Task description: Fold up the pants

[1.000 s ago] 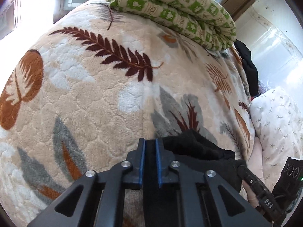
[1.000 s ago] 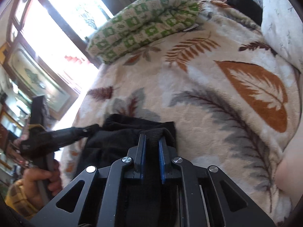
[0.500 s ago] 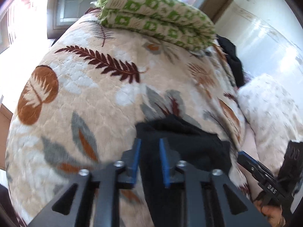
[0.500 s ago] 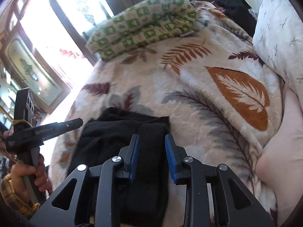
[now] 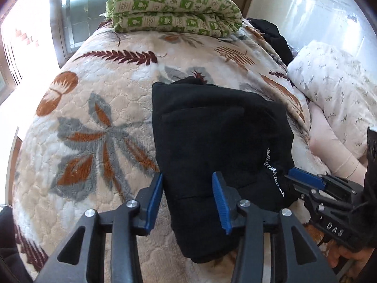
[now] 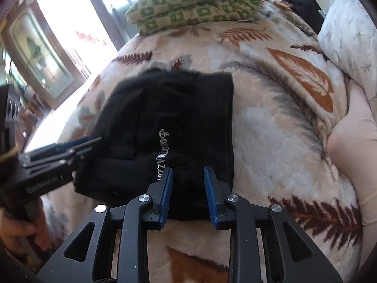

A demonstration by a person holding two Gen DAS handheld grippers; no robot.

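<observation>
— Both grippers have let go since one second ago, yes?

— Yes. Before, each was clamped on the black pants (image 5: 219,141); now the left gripper (image 5: 188,198) and the right gripper (image 6: 188,193) have spread jaws with nothing between them, and both are pulled back.

— Where are the pants?

— Folded in a compact packet, flat on the leaf-print blanket (image 5: 94,108), white lettering (image 6: 162,153) on top.

— And around it?

— At 12 o'clock, a folded green checkered quilt (image 5: 174,11). At 2 o'clock in the left view, a white pillow (image 5: 334,89), well apart from the pants.
</observation>
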